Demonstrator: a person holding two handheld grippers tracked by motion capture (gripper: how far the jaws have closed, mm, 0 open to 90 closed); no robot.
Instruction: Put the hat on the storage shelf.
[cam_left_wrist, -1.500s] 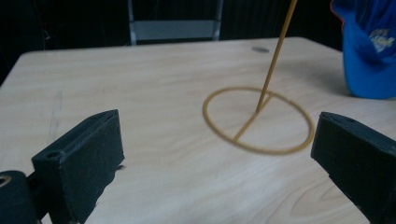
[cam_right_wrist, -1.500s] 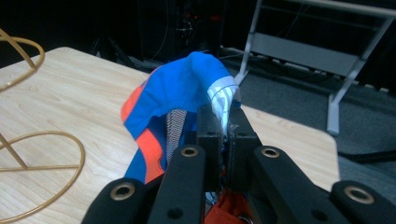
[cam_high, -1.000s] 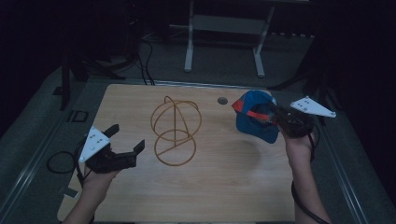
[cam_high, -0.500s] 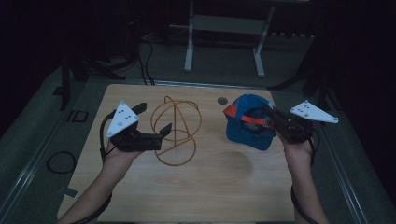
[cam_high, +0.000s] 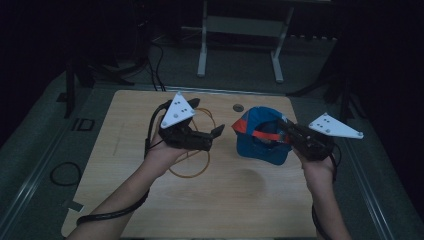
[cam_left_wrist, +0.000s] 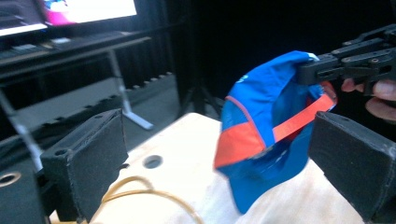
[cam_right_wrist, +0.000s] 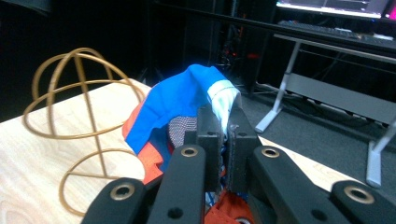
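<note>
Blue cap (cam_high: 260, 137) | clamped in right tool (cam_high: 286, 134) | no readable writing

Left hand-held gripper (cam_high: 212, 134) raised, pointing toward the other, jaws wide apart, right hand-held gripper (cam_high: 282, 131) level, jaws pinched together, forearms entering from below

A dim lab or studio: a wooden table (cam_high: 150, 210), floor cables (cam_high: 62, 172), lit monitors (cam_left_wrist: 70, 11), a metal-legged desk (cam_high: 240, 30).
</note>
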